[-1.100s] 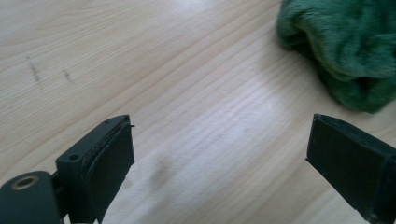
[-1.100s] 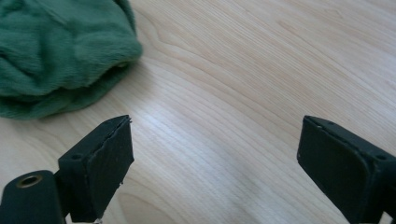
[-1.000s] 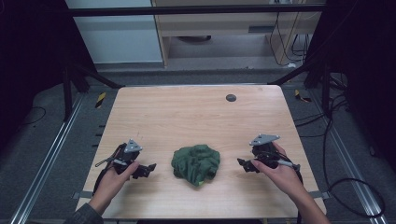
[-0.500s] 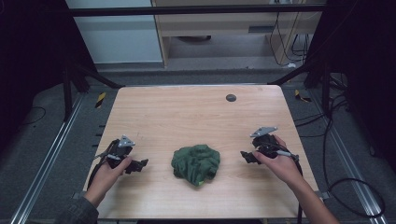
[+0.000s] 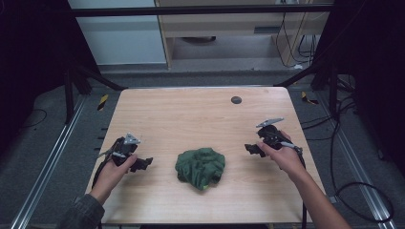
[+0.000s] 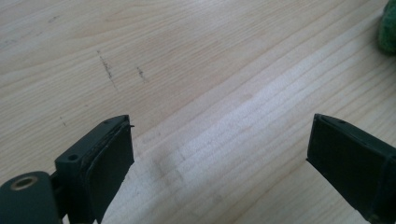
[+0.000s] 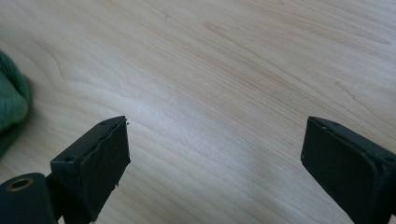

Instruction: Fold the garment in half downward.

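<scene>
A crumpled green cloth [image 5: 200,167] lies in a heap on the wooden table [image 5: 191,119], near the front middle. My left gripper [image 5: 143,164] is held low to the cloth's left, a short gap away, jaws wide apart with bare wood between them [image 6: 219,158]. A corner of the green cloth [image 6: 387,28] shows at the top right of the left gripper view. My right gripper [image 5: 250,148] hovers to the cloth's right, open as well [image 7: 215,158]. The cloth's edge [image 7: 11,112] sits at the left of the right gripper view.
A small dark round spot [image 5: 236,100] marks the table toward the back right. Black frame bars [image 5: 95,78] and cables [image 5: 353,191] flank the table on the floor. A white panel [image 5: 114,33] and a wooden shelf unit [image 5: 229,28] stand behind.
Both hands have drifted away from the cloth and slightly farther up the table: the left gripper leftward, the right gripper rightward. The cloth has not moved.
</scene>
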A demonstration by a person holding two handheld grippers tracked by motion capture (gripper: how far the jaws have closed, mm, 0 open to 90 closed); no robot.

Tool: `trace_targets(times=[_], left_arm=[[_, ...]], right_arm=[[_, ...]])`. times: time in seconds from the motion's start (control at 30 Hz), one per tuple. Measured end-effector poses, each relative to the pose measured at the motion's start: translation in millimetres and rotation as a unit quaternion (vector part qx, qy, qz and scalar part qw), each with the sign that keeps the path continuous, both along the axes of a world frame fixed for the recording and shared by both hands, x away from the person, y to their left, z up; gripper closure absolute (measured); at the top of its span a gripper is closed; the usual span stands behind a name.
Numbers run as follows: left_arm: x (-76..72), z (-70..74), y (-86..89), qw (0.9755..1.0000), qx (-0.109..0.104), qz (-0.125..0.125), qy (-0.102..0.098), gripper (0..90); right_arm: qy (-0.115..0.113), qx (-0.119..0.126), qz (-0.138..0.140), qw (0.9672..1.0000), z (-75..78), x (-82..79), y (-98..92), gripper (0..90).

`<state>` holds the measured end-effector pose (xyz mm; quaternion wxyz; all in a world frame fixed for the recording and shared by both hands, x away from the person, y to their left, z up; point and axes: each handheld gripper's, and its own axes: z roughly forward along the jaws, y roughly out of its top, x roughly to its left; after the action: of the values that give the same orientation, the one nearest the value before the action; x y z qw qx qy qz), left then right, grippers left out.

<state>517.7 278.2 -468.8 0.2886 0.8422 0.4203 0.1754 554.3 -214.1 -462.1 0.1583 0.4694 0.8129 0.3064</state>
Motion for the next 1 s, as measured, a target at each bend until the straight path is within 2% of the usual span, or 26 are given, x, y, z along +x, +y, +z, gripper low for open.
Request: trace_targets(times=[0.03, 0.1, 0.3, 0.47, 0.57, 0.6, 0.63, 0.7, 0.8, 0.93, 0.97, 1.0], left_arm=[[0.0, 0.0, 0.0, 1.0000, 0.000, 0.000, 0.000, 6.5], [4.0, 0.5, -0.9, 1.0000, 0.005, 0.004, -0.005, 6.4], [18.6, -7.9, -6.7, 0.9999, -0.001, 0.013, 0.002, 6.4], [28.3, -13.9, -7.6, 0.9996, -0.008, 0.023, 0.011, 5.9], [34.3, -15.9, -8.2, 0.9995, -0.009, 0.028, 0.009, 5.7], [36.0, -17.6, -9.1, 0.9994, -0.012, 0.031, 0.009, 5.7], [37.4, -18.8, -9.5, 0.9994, -0.013, 0.032, 0.007, 5.7], [39.5, -21.9, -9.9, 0.9993, -0.014, 0.035, 0.006, 5.7], [42.8, -29.2, -10.8, 0.9992, -0.015, 0.036, 0.009, 5.0], [44.7, -31.5, -11.2, 0.9990, -0.022, 0.039, -0.003, 3.3], [45.3, -33.7, -11.6, 0.9989, -0.027, 0.036, -0.012, 1.8], [45.3, -33.7, -11.6, 0.9989, -0.027, 0.036, -0.012, 1.2]], right_arm=[[0.000, 0.000, 0.000, 1.0000, 0.0, 0.0, 0.0, 8.3], [0.005, 0.015, -0.008, 0.9998, -0.8, 3.3, 0.7, 8.6], [0.024, 0.017, -0.025, 0.9993, -13.9, 15.5, 5.3, 8.0], [0.014, 0.020, -0.033, 0.9992, -17.1, 20.0, 9.4, 7.2], [0.015, 0.021, -0.044, 0.9987, -20.9, 23.5, 10.6, 7.3], [0.016, 0.021, -0.049, 0.9985, -22.5, 25.1, 10.4, 7.6], [0.015, 0.017, -0.066, 0.9976, -26.1, 28.6, 9.7, 8.3], [0.014, 0.017, -0.070, 0.9973, -26.8, 29.7, 9.3, 8.6], [0.015, 0.018, -0.095, 0.9952, -31.4, 34.2, 6.7, 9.0], [0.016, 0.019, -0.111, 0.9935, -34.2, 36.1, 6.3, 8.7], [0.006, 0.014, -0.116, 0.9932, -35.8, 36.3, 6.9, 8.4], [0.006, 0.014, -0.116, 0.9932, -35.8, 36.3, 6.9, 8.4]])
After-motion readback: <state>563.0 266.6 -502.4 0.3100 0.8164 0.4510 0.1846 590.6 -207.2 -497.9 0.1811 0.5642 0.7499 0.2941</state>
